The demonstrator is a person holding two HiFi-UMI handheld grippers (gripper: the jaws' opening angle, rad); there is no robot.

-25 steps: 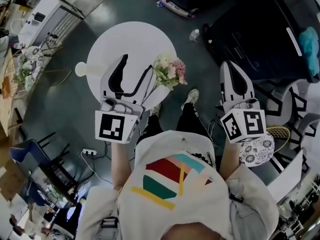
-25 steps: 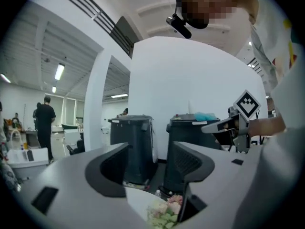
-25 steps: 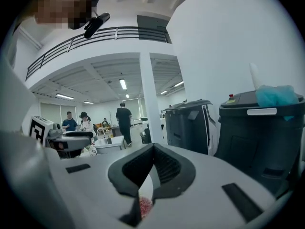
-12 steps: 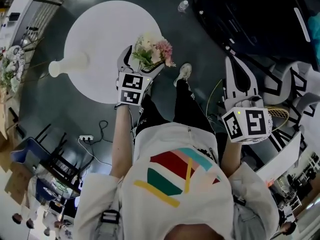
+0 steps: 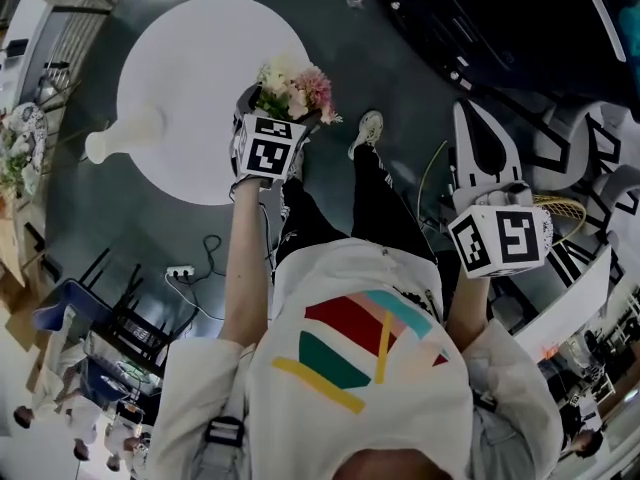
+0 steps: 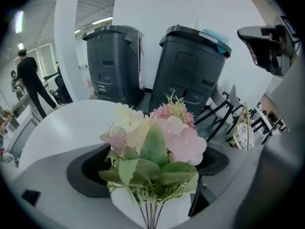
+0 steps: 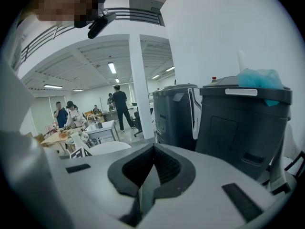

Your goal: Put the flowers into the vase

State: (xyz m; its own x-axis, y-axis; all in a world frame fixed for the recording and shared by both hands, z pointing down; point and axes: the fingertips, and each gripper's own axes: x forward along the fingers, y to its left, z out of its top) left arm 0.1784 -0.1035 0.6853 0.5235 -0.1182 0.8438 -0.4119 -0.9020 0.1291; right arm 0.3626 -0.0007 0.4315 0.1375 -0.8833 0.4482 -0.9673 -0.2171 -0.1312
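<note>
The flowers look like matt cloth (leaves too), the round table smooth, the floor glossy.

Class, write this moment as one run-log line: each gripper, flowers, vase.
left gripper: open, flowers between jaws | right gripper: shut, empty | vase: on table, no flowers in it

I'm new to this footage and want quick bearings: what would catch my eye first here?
A bunch of pink and cream flowers at the near edge of the round white table, sitting between the wide-open jaws of the left gripper. A white vase is at the table's left edge, apart from them. The right gripper hangs shut and empty off to the right.
</note>
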